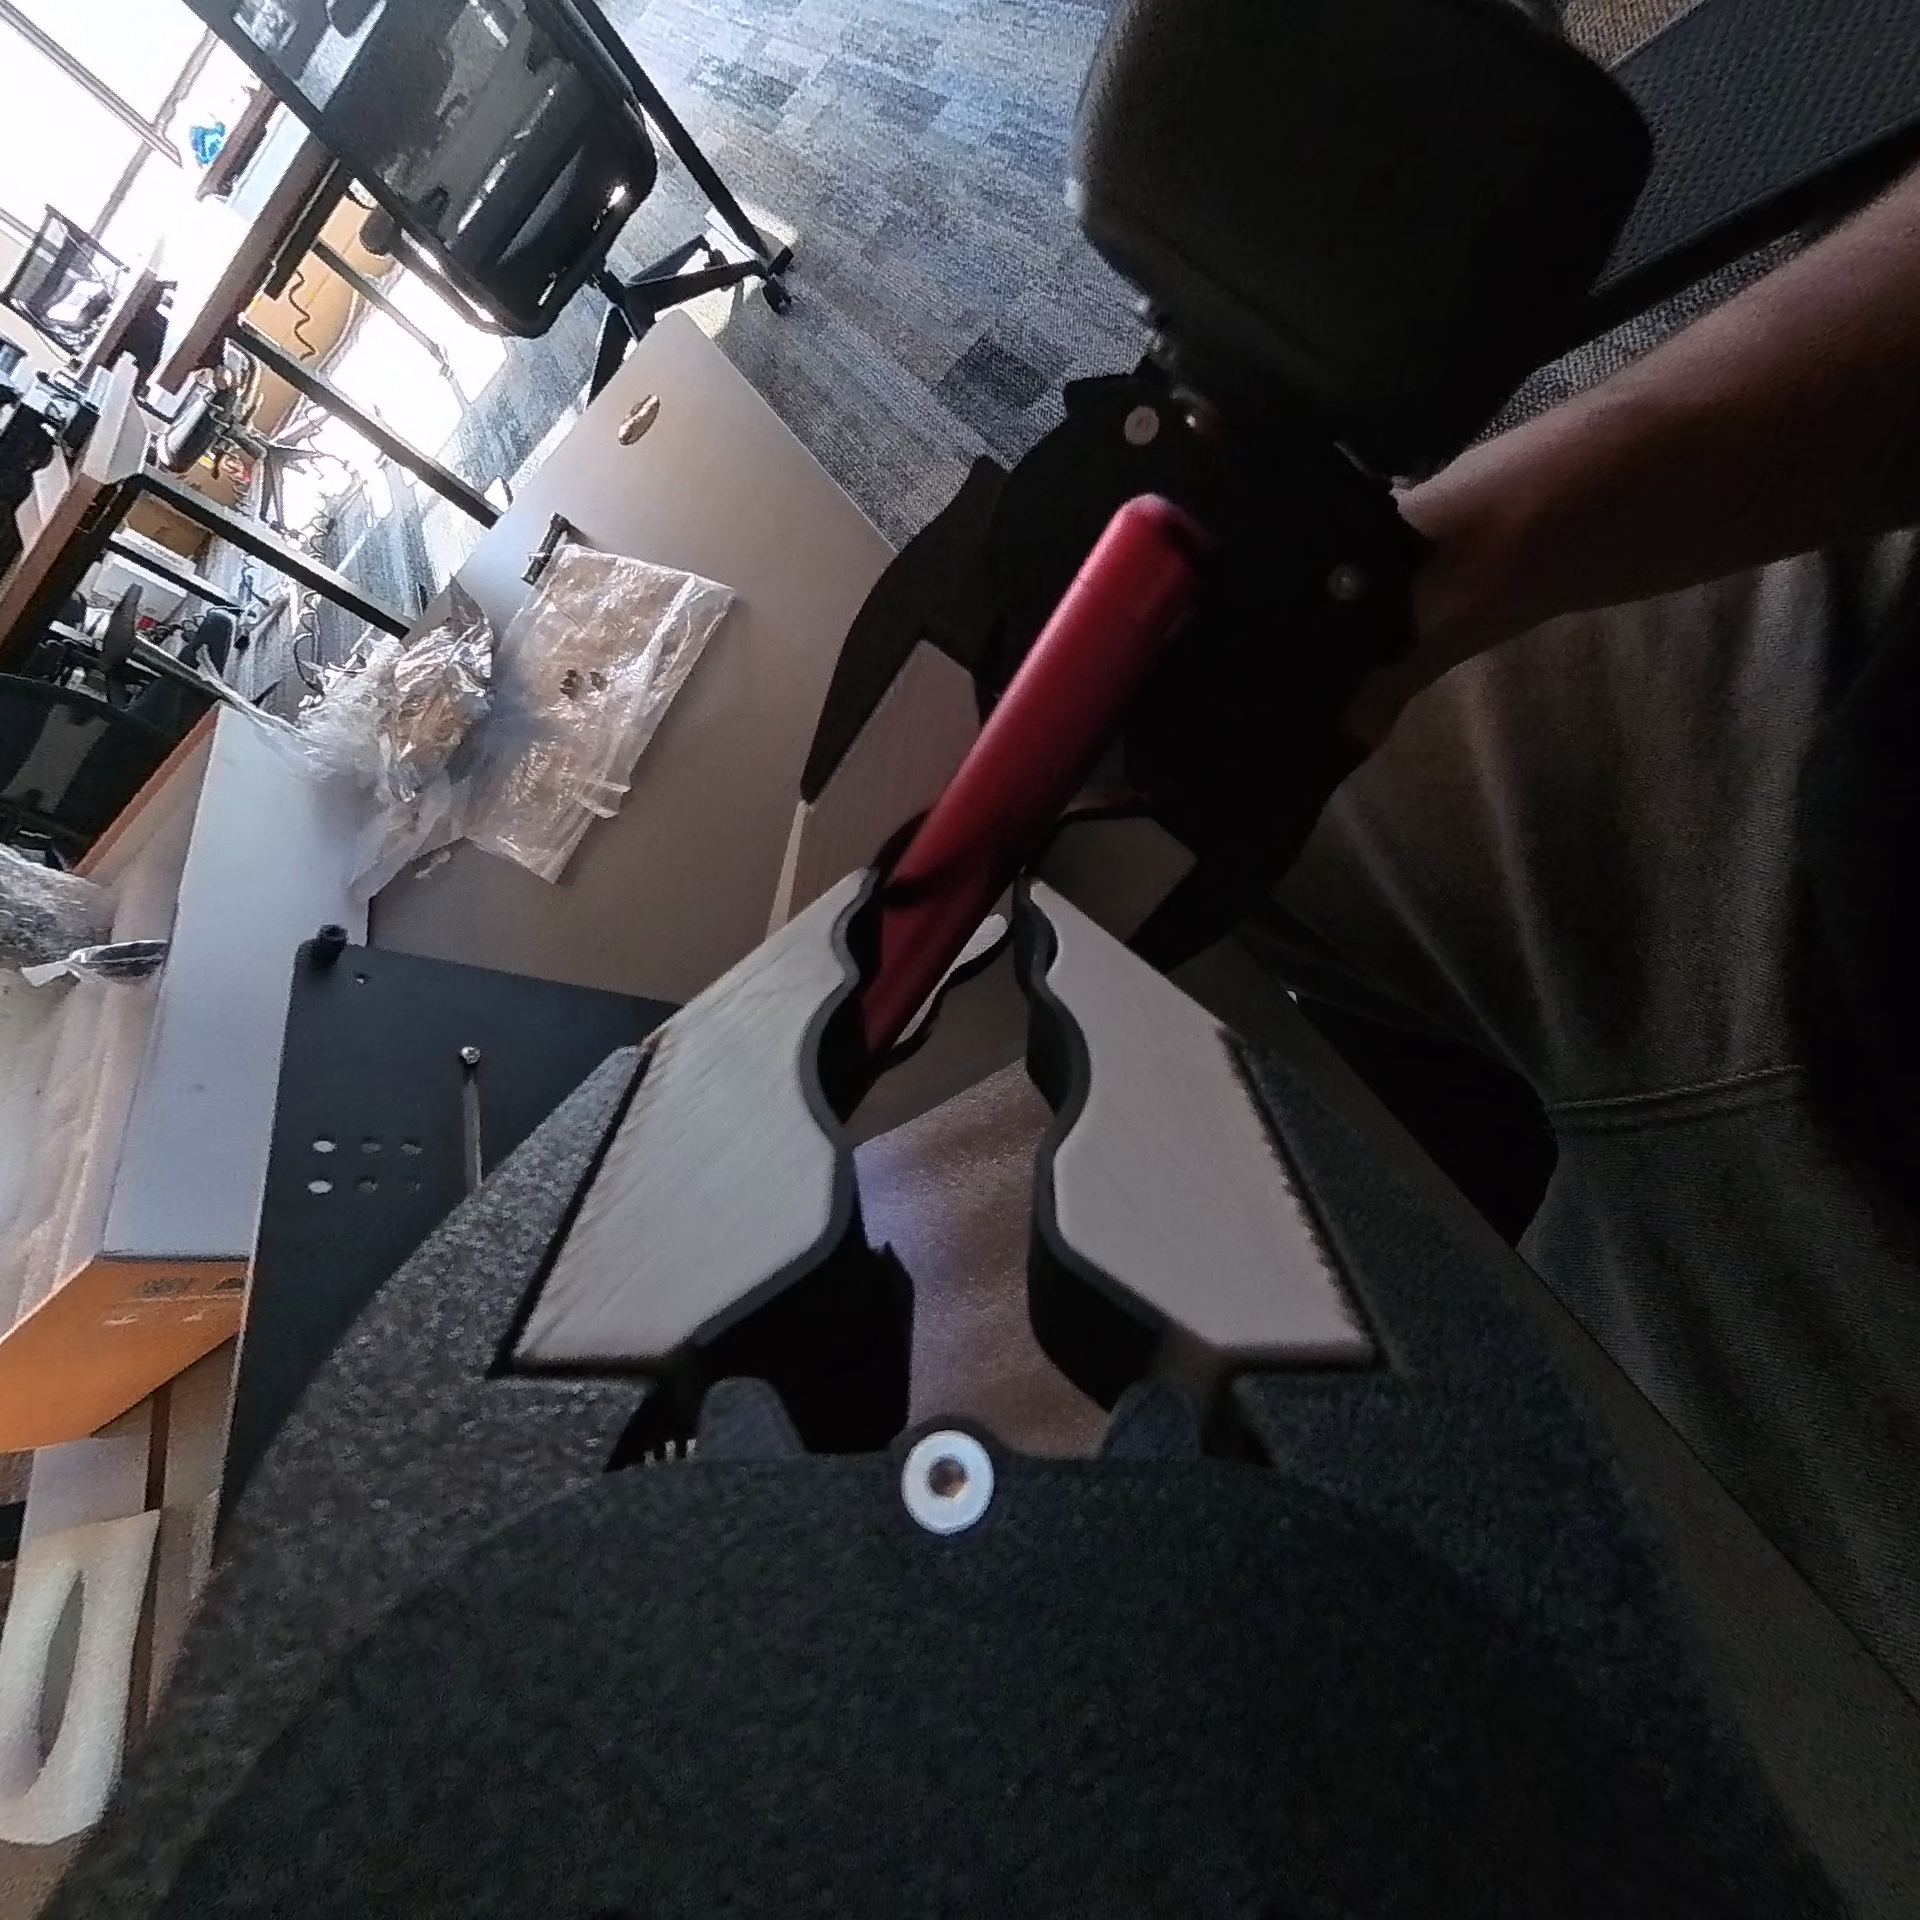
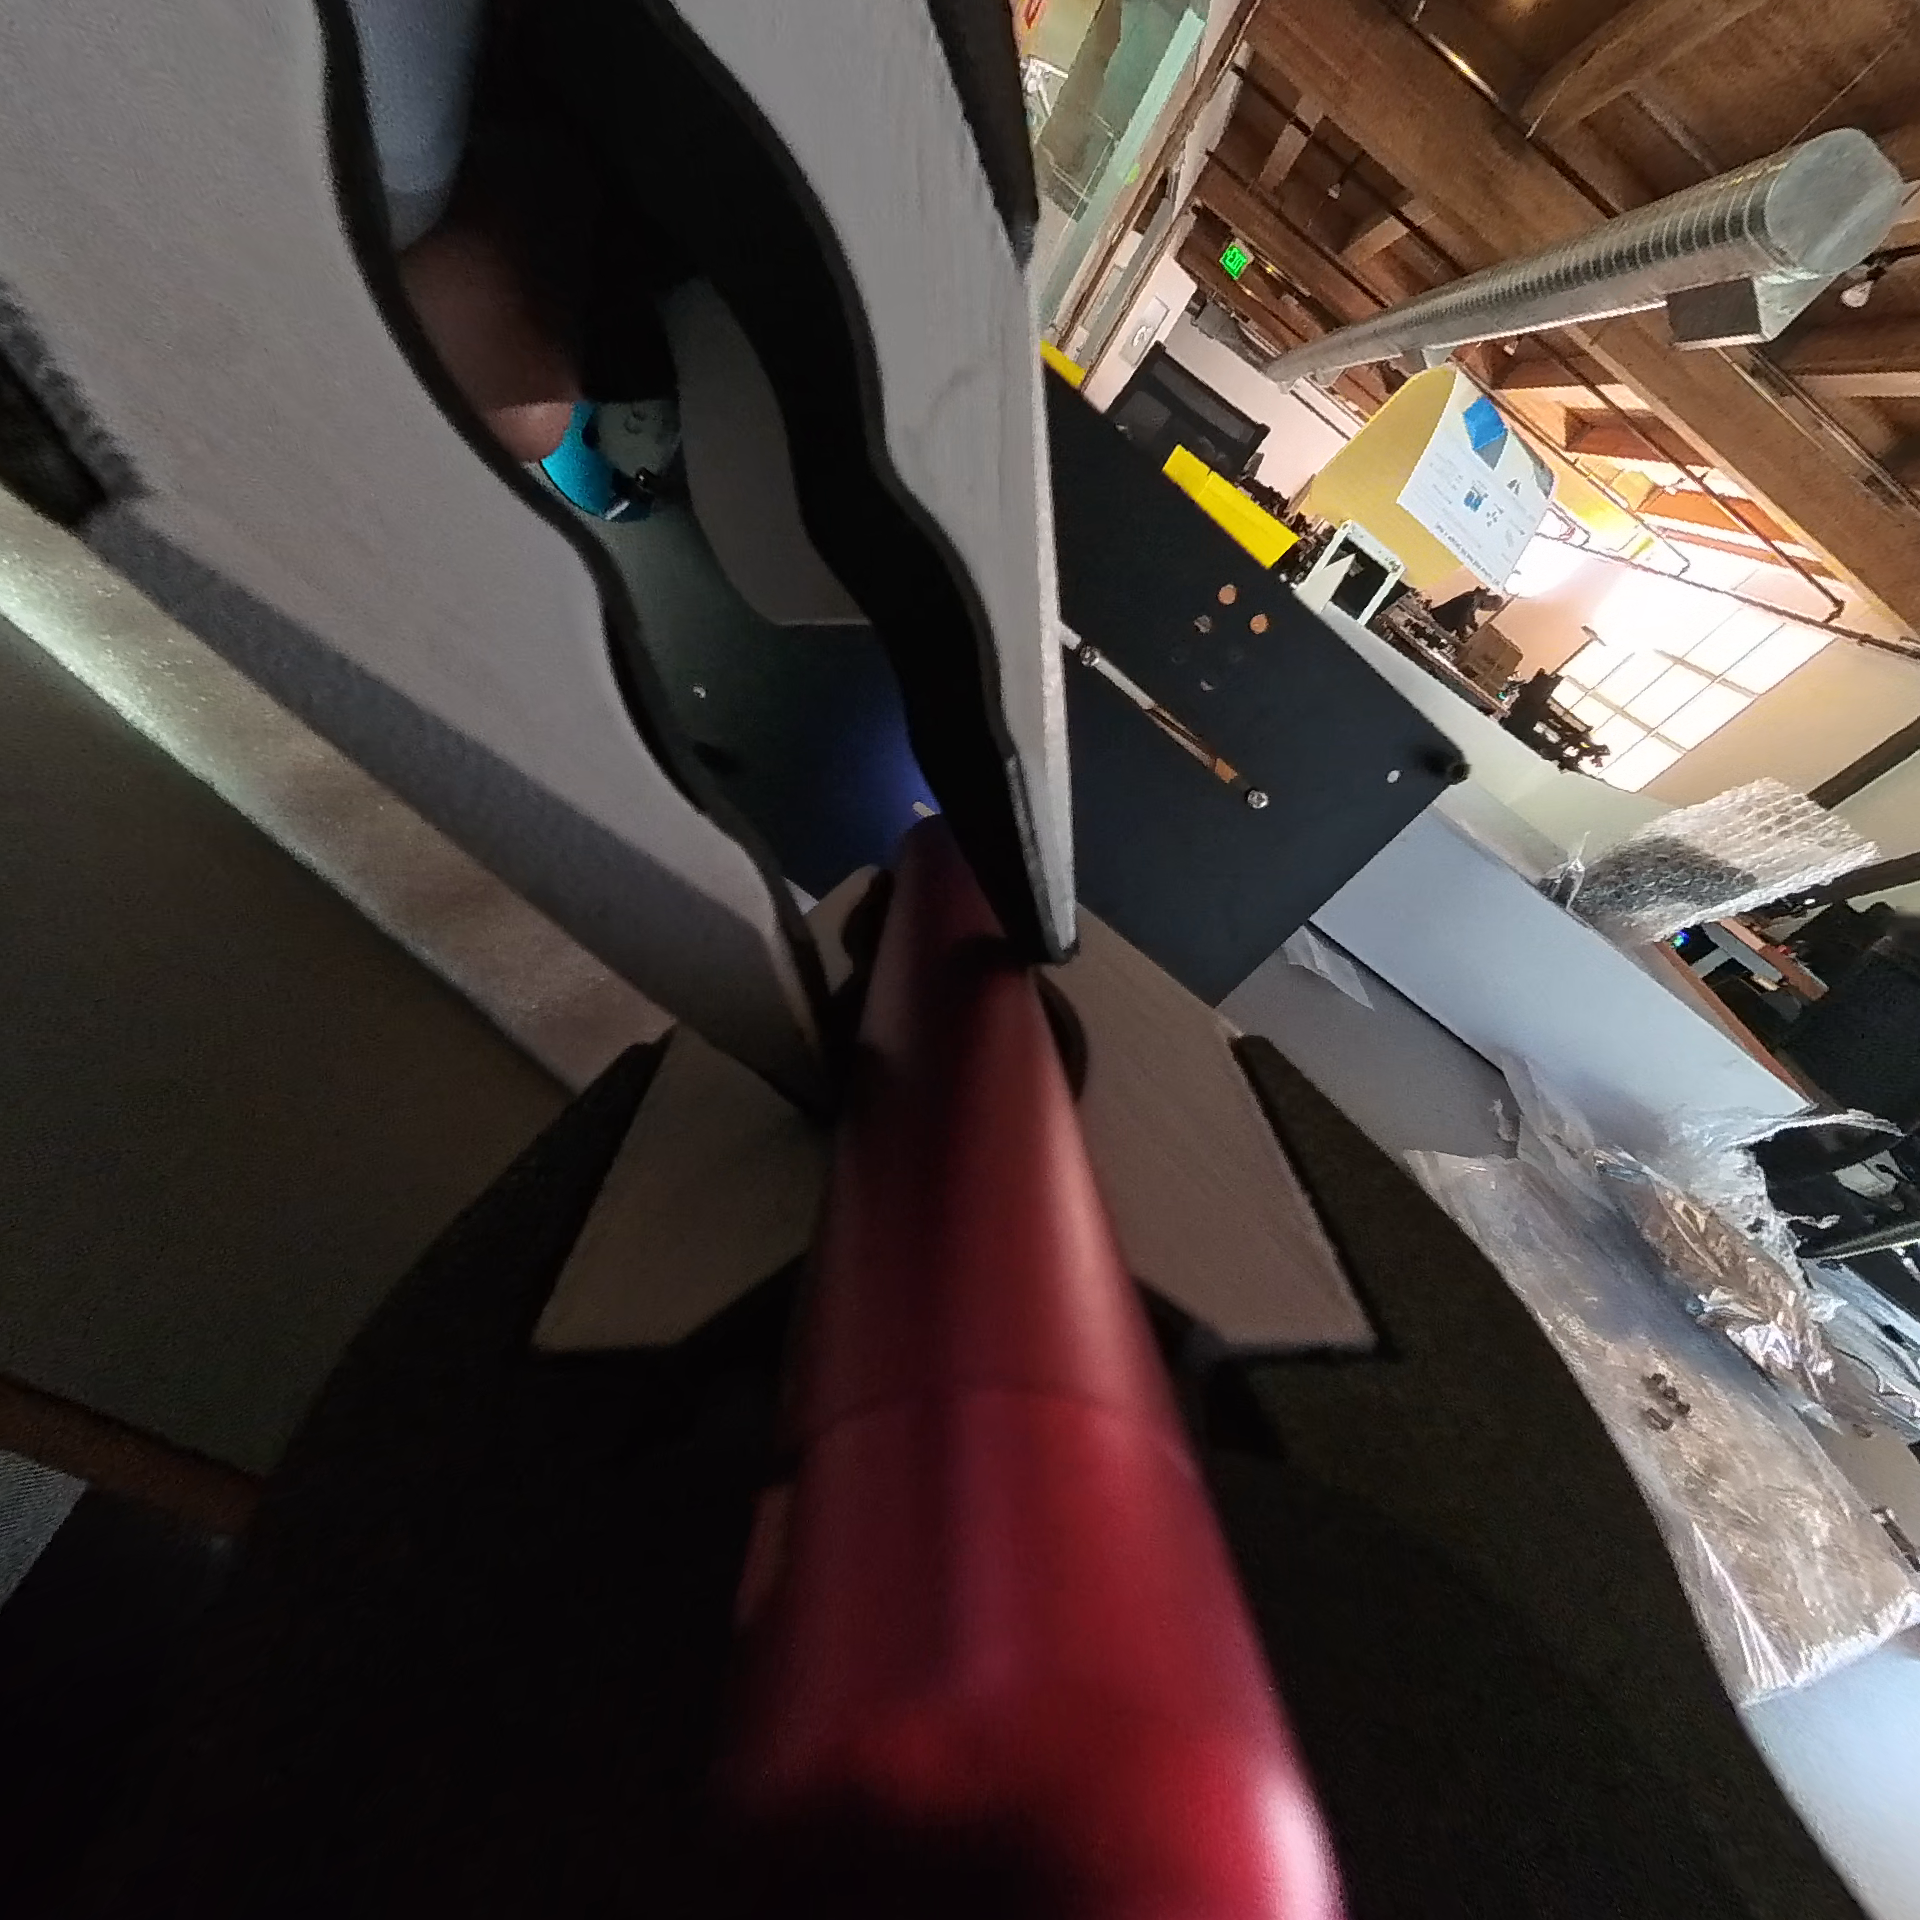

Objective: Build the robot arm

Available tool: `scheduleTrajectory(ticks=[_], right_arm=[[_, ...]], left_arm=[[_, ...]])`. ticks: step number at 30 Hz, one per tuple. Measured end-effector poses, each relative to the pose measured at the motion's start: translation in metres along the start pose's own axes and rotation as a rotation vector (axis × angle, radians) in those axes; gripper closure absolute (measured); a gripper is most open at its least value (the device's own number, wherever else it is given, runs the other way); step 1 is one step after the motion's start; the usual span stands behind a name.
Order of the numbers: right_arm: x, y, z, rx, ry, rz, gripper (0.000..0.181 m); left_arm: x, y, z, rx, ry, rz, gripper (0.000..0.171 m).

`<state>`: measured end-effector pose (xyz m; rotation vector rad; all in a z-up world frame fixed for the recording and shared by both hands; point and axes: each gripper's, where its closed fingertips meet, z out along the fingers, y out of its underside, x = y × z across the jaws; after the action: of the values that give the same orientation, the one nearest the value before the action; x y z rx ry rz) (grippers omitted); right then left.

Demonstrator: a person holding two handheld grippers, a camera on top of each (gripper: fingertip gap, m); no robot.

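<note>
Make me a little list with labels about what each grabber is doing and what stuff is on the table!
Left gripper: fingers around the tip of the red tool, with a gap showing between them
Right gripper: shut on the red tool's body
Tool: a red cylinder spanning both grippers
Table: pale top
Nearby: black metal plate with holes, clear plastic bags of small parts

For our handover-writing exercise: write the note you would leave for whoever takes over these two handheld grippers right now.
Right gripper: jaws shut on the red cylinder, which runs forward along its fingers.
Left gripper: faces the right one. Its jaws flank the far tip of the red cylinder; whether they clamp it cannot be told.
The red cylinder is held in the air, resting on nothing.
On the grey table: a black drilled plate and clear plastic bags, neither touched.
</note>
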<state>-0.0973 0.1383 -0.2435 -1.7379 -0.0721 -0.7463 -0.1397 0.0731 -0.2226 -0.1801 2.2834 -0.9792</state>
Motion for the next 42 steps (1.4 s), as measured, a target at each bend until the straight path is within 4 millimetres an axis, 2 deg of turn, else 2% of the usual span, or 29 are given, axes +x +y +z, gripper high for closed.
scheduleTrajectory(ticks=[13, 17, 18, 20, 22, 24, 27, 29, 32, 34, 36, 38, 40, 42], right_arm=[[0.002, 0.002, 0.001, -0.013, 0.011, 0.011, 0.161], [0.000, 0.001, 0.001, -0.012, 0.007, 0.017, 0.160], [0.001, 0.002, 0.001, -0.013, 0.007, 0.024, 0.156], [0.001, 0.002, 0.000, -0.011, 0.001, 0.038, 0.161], [0.001, 0.002, 0.001, -0.011, 0.001, 0.038, 0.161], [0.001, 0.002, 0.000, -0.012, -0.005, 0.056, 0.161], [0.004, 0.003, 0.001, -0.019, -0.025, 0.160, 0.160], [0.006, 0.003, 0.001, -0.022, -0.038, 0.243, 0.160], [0.007, 0.004, 0.000, -0.021, -0.052, 0.309, 0.160], [0.008, 0.004, -0.001, -0.016, -0.057, 0.323, 0.160], [0.007, 0.001, -0.002, 0.004, -0.066, 0.320, 0.160], [0.006, 0.001, -0.003, 0.007, -0.083, 0.329, 0.160], [0.007, 0.004, -0.003, -0.003, -0.074, 0.330, 0.160], [0.011, 0.000, -0.008, 0.028, -0.068, 0.346, 0.160]], left_arm=[[-0.001, 0.001, 0.002, -0.016, -0.001, -0.017, 0.147], [-0.007, 0.003, -0.009, -0.034, 0.004, -0.110, 0.149], [-0.015, 0.003, -0.016, -0.046, -0.014, -0.135, 0.149], [-0.033, 0.001, -0.035, -0.068, -0.038, -0.194, 0.149], [-0.065, 0.000, -0.057, -0.115, -0.097, -0.255, 0.148], [-0.090, 0.004, -0.073, -0.198, -0.080, -0.322, 0.145], [-0.146, 0.025, -0.080, -0.354, -0.141, -0.349, 0.150], [-0.168, 0.042, -0.074, -0.455, -0.076, -0.346, 0.150], [-0.176, 0.069, -0.058, -0.575, 0.110, -0.381, 0.150], [-0.178, 0.076, -0.050, -0.575, 0.172, -0.456, 0.150], [-0.180, 0.066, -0.051, -0.500, 0.154, -0.519, 0.150], [-0.177, 0.047, -0.060, -0.396, 0.098, -0.541, 0.150], [-0.168, 0.032, -0.073, -0.322, 0.019, -0.551, 0.150], [-0.150, 0.018, -0.087, -0.260, -0.048, -0.553, 0.150]])
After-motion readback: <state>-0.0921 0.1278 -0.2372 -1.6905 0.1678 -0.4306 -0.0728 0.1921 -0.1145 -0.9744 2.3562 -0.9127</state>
